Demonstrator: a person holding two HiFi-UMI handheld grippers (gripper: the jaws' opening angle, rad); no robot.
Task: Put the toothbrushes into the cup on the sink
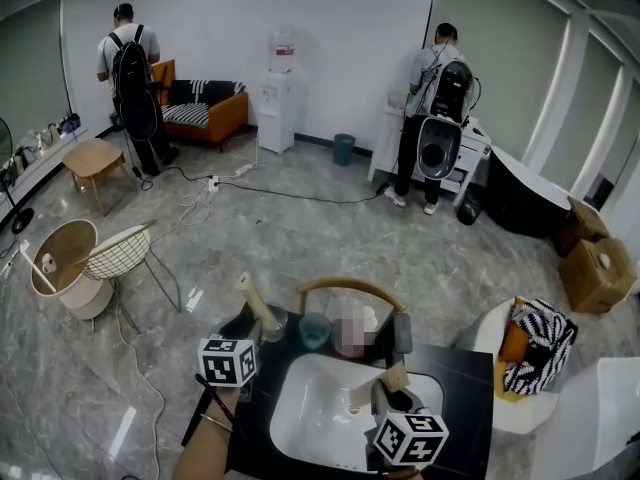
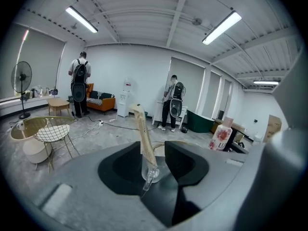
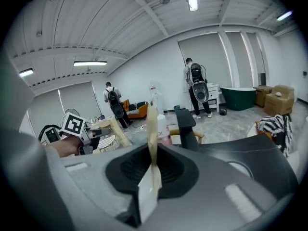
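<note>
1. Beige and slightly tilted, the standing toothbrush (image 2: 144,131) sits with its lower end in the clear cup (image 2: 150,171).
2. Left gripper (image 2: 156,150) is spread wide. Brush and cup stand in the gap, and neither pad presses on them.
3. From the head view, that cup is on the black countertop (image 1: 460,378) at the back left corner of the white sink (image 1: 300,408), with a teal cup (image 1: 314,330) just beside it.
4. Over to the right gripper (image 3: 153,150): its jaws are pinched tight on the held toothbrush (image 3: 152,124), a second pale brush that sticks up out of the grip.
5. That gripper hangs above the front right of the basin, near the black faucet (image 1: 402,333), so its brush is well apart from the clear cup.
</note>
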